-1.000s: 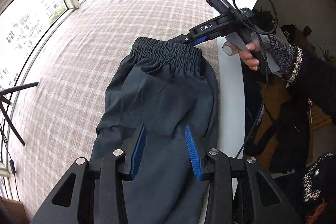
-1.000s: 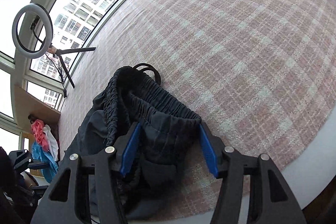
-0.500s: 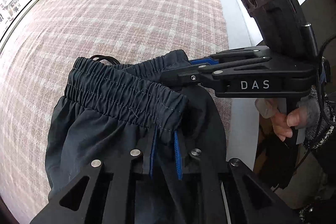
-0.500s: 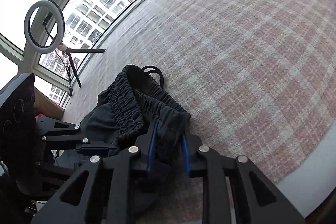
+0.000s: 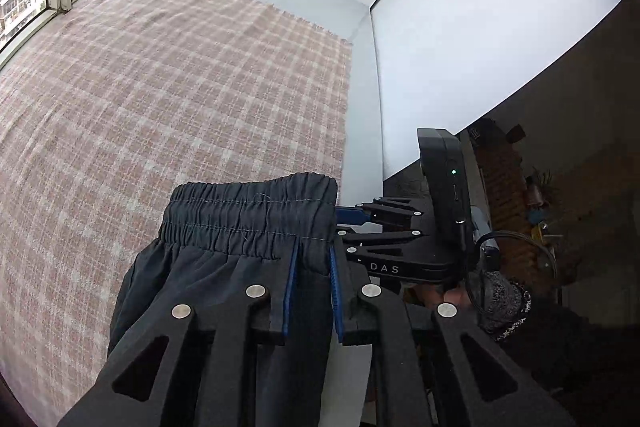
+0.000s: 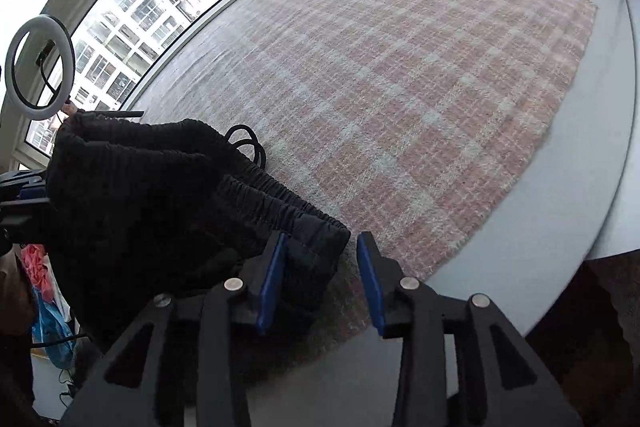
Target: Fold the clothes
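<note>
the dark grey trousers with elastic waistband (image 5: 252,215) are only partly folded; the left gripper (image 5: 311,287) grasps the waistband while opening, and the right gripper (image 6: 320,279) is opening, its right pad apart from the cloth.

One dark garment, two grippers, one checked cloth and one ring light, counted across both wrist views.

There is one pair of dark navy trousers with a gathered elastic waistband (image 5: 252,215), and one black drawstring loop (image 6: 246,143) beside it. Two black handheld grippers show: the left gripper (image 5: 311,291) and the right gripper (image 6: 320,279), each with two blue ribbed pads, four pads in all. One pink and white checked woven cloth (image 5: 160,87) covers one white tabletop (image 5: 362,107). One white ring light on a stand (image 6: 40,63) stands by the window. One hand in a knitted speckled cuff (image 5: 500,303) is visible.
</note>
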### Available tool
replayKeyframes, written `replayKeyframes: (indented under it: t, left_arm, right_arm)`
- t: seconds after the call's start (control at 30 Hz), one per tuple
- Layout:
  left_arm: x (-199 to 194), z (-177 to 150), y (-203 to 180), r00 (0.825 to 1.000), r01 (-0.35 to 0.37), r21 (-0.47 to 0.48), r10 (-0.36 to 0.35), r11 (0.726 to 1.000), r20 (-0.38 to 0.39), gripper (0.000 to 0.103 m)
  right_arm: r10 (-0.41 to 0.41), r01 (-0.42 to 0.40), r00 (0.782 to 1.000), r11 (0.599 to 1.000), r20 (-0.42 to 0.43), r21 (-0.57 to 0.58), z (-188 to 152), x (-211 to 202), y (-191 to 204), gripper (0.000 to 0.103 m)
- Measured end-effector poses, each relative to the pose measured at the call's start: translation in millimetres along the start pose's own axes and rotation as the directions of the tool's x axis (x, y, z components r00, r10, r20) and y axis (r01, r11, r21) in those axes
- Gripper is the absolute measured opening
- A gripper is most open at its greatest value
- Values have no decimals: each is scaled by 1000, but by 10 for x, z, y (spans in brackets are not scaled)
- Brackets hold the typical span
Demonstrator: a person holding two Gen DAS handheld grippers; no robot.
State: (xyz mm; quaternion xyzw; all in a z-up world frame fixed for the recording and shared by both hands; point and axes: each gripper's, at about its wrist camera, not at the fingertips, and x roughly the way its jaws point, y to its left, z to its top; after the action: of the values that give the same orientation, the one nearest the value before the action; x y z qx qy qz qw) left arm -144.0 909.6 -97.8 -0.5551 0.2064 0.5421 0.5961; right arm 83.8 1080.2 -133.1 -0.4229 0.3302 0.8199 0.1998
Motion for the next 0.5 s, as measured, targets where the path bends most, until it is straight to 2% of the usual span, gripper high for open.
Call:
replayKeyframes:
  t: [0.07, 0.13, 0.17, 0.2, 0.23, 0.27, 0.33, 0.37, 0.47, 0.5]
  left_arm:
    - [320, -164, -44, 994, 3, -3, -3, 1000, -107, 20]
    - [140, -388, 21, 995, -20, -3, 20, 1000, -94, 20]
    - [-85, -499, 87, 997, -48, -9, 48, 999, -58, 21]
    - [-364, -636, 188, 996, -87, -22, 87, 996, -17, 24]
    - [-650, -778, 295, 991, -127, -39, 128, 991, 23, 28]
    - [-927, -975, 406, 982, -180, -59, 183, 982, 54, 30]
    - [-1440, -1426, 633, 951, -285, -117, 296, 951, 86, 40]
    - [-1668, -1677, 750, 933, -335, -155, 350, 929, 86, 40]
    - [-2171, -2641, 996, 895, -416, -314, 445, 854, 24, 40]
    - [-2215, -2950, 1034, 888, -430, -362, 459, 827, -5, 40]
  right_arm:
    - [-106, 108, 994, 992, 33, -64, 46, -184, 33, 38]
    - [-148, 154, 987, 980, 58, -123, 93, -353, 154, 38]
    - [-134, 141, 989, 979, 57, -148, 113, -402, 231, 39]
    - [-90, 95, 995, 980, 35, -172, 131, -404, 326, 44]
    - [-47, 48, 999, 980, 12, -195, 149, -406, 421, 55]
    - [-18, 16, 1000, 974, -6, -224, 153, -387, 530, 59]
    - [-45, 33, 998, 946, -32, -321, 101, -240, 767, 59]
    - [-84, 60, 995, 926, -50, -372, 63, -128, 862, 59]
    - [-176, 122, 981, 884, -80, -451, -7, 169, 958, 59]
    - [-196, 131, 976, 877, -94, -463, -17, 257, 950, 59]
